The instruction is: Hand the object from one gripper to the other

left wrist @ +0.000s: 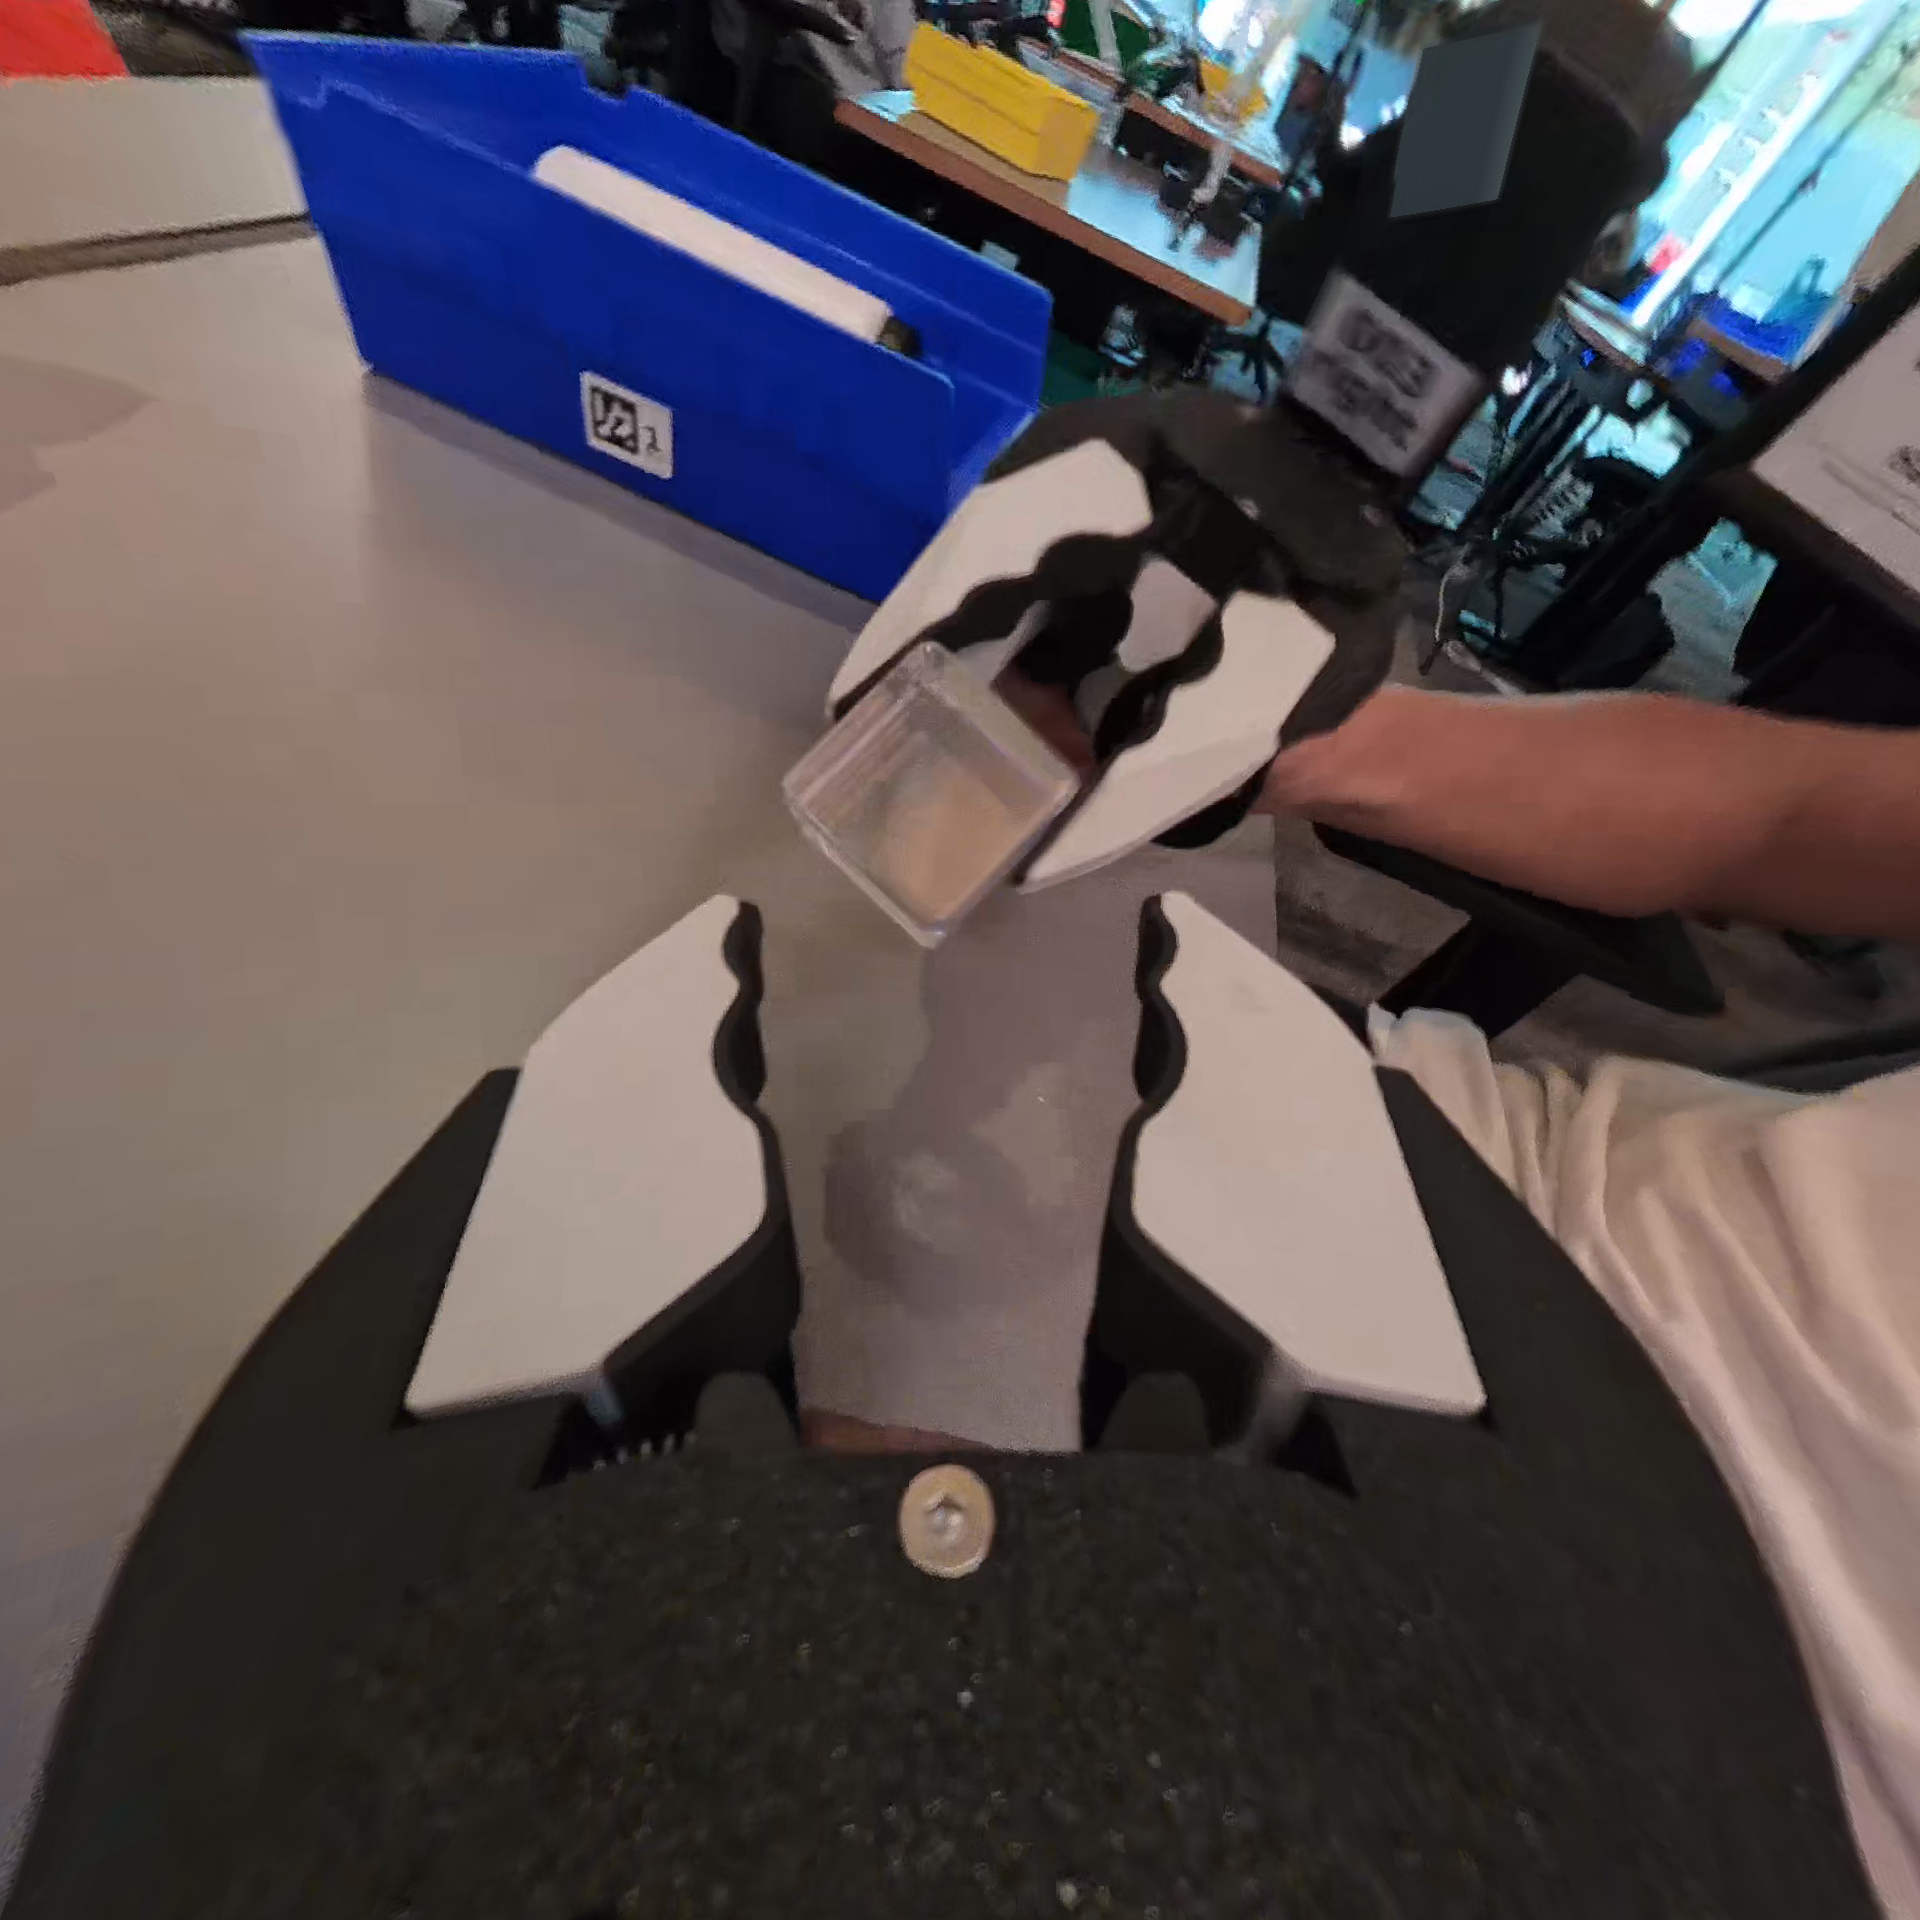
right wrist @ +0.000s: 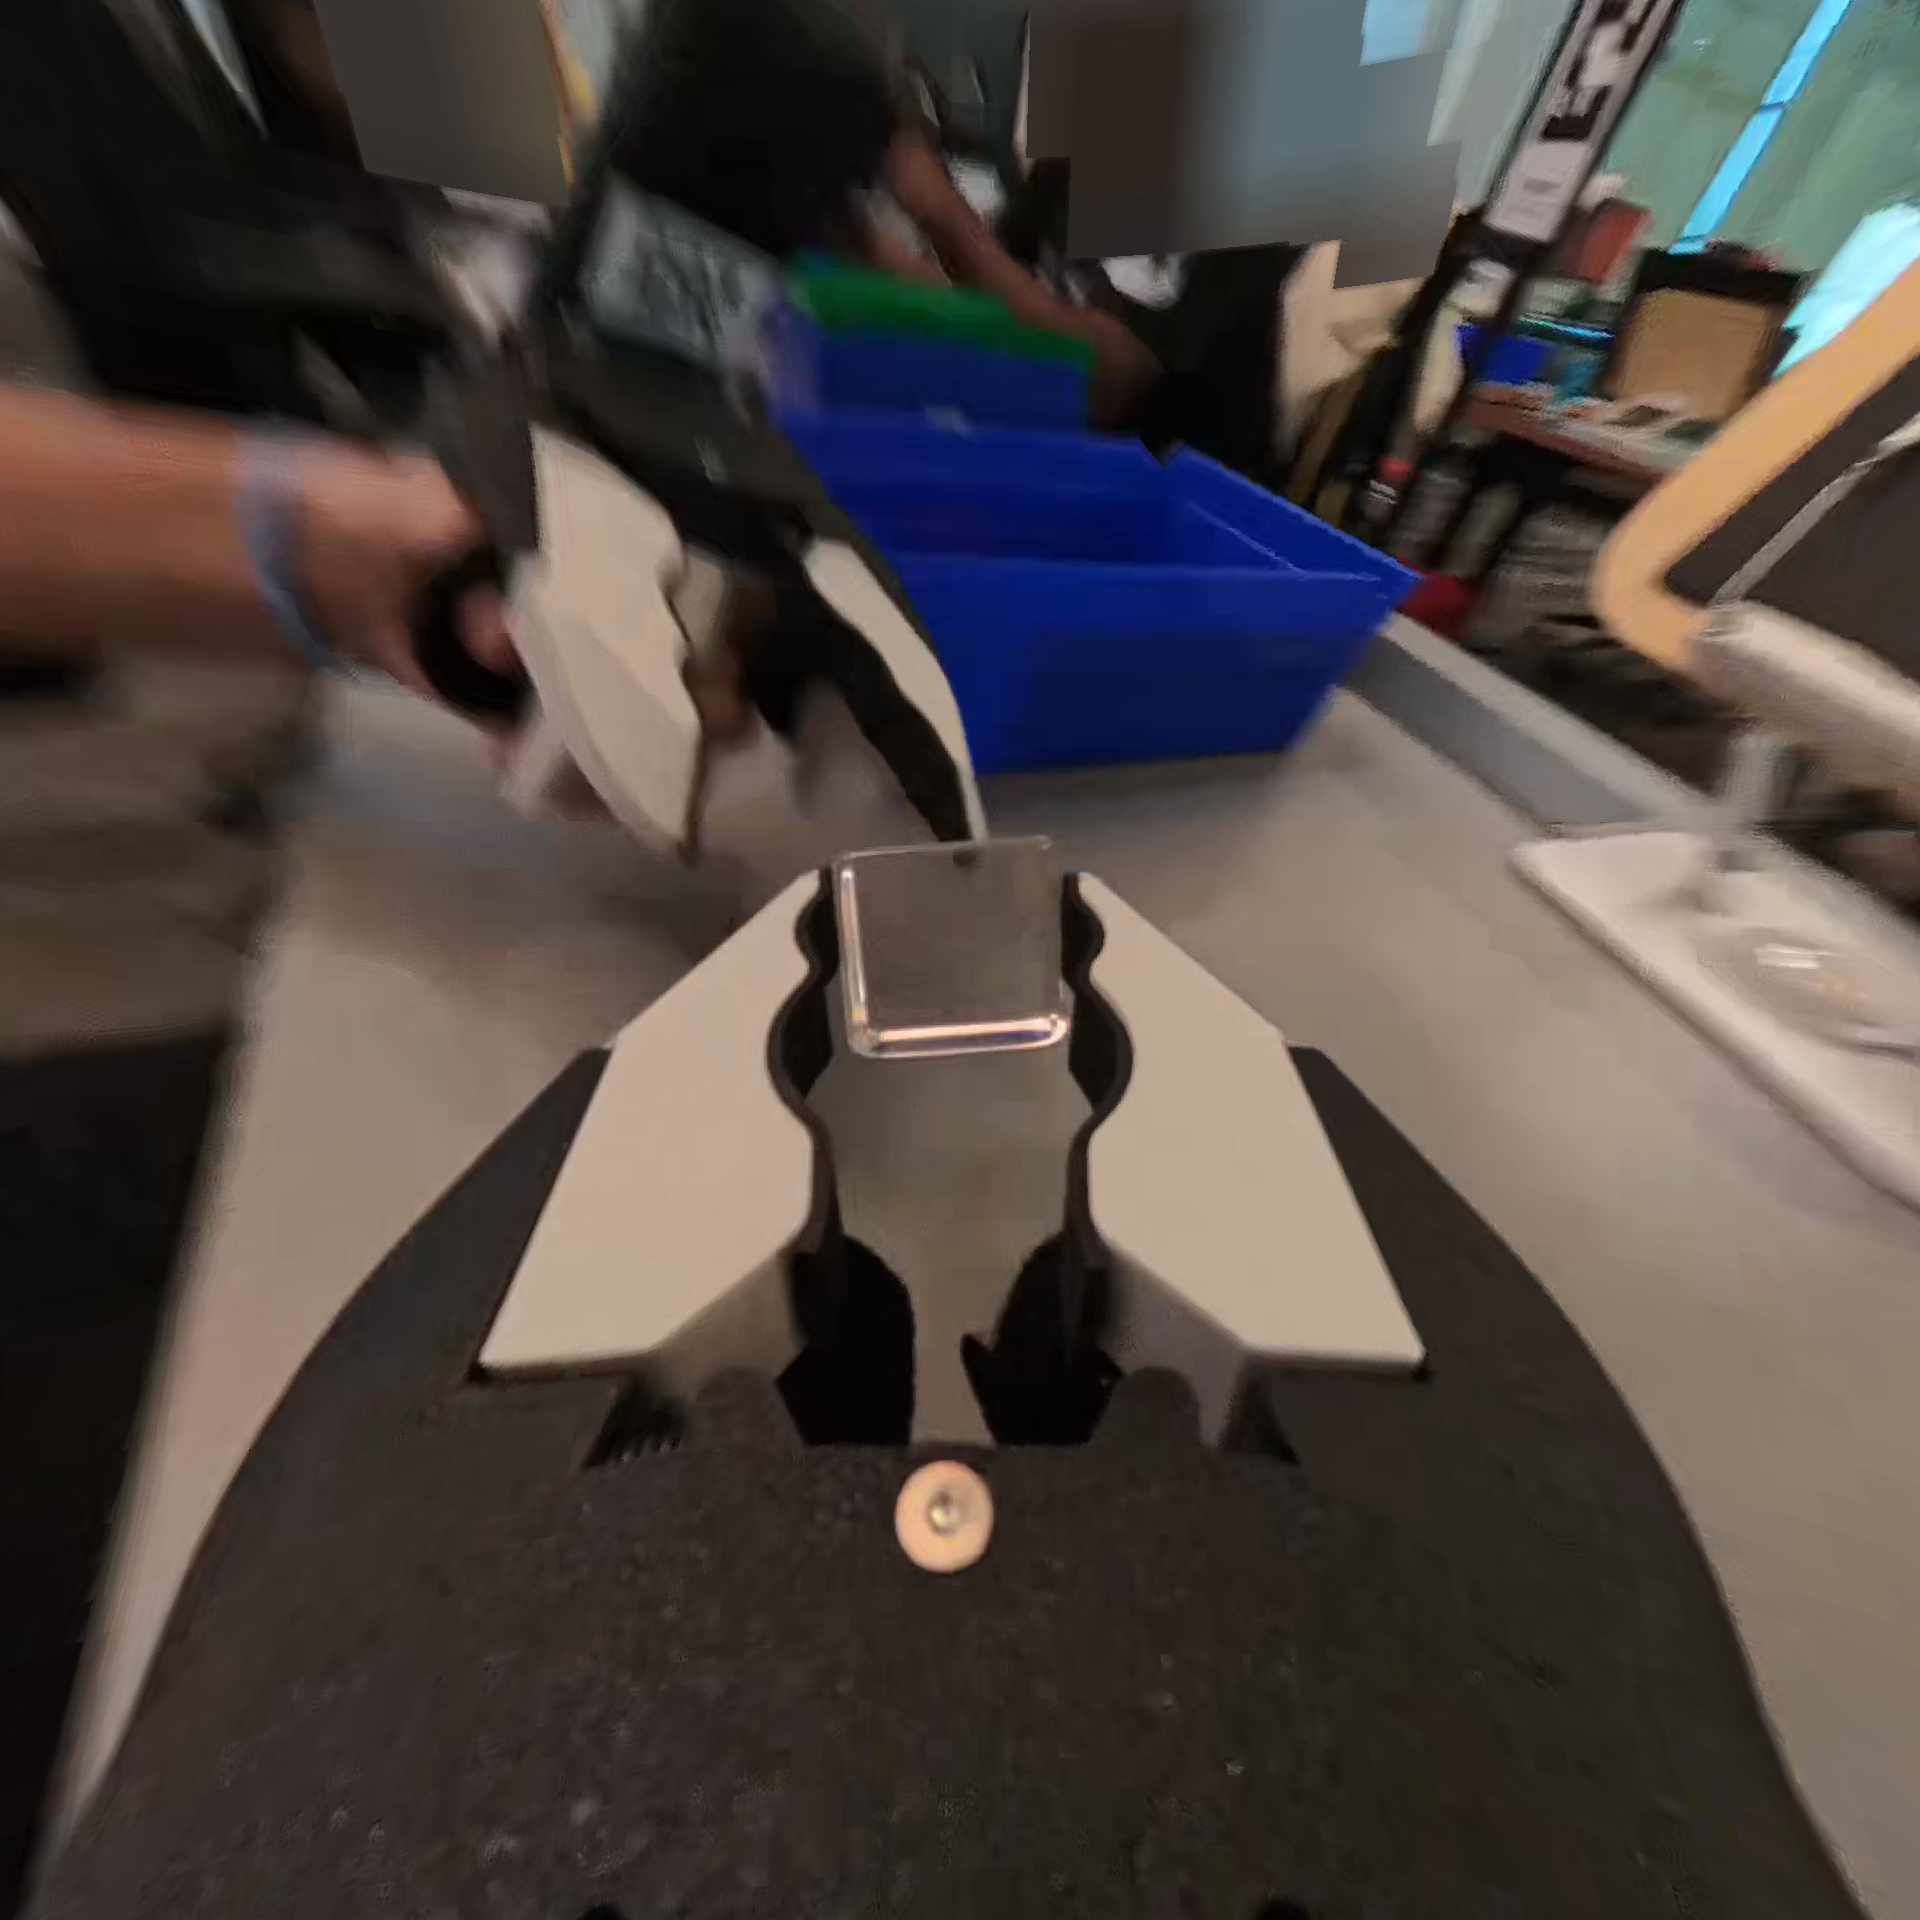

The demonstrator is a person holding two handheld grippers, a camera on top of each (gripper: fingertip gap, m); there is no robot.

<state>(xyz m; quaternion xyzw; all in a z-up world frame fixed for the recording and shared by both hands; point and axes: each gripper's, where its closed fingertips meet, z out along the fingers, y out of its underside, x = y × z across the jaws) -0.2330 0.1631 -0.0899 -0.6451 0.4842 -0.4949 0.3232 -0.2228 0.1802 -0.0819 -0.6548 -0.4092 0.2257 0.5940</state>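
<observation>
The clear box [right wrist: 951,951] is clamped between the 2 fingertips of the right gripper [right wrist: 951,935], held up off the gray table [left wrist: 260,831], just in front of the blue bin [left wrist: 644,343]. In the left wrist view the same box [left wrist: 925,790] sticks out of that gripper's tips, tilted, w/ the person's hand [left wrist: 1351,758] behind it. The left gripper [left wrist: 951,925] is spread wide & holds nothing; its tips sit just below the box, not touching it. The blue bin has a white block [left wrist: 717,239] inside & a small sticker [left wrist: 627,426] on its side.
</observation>
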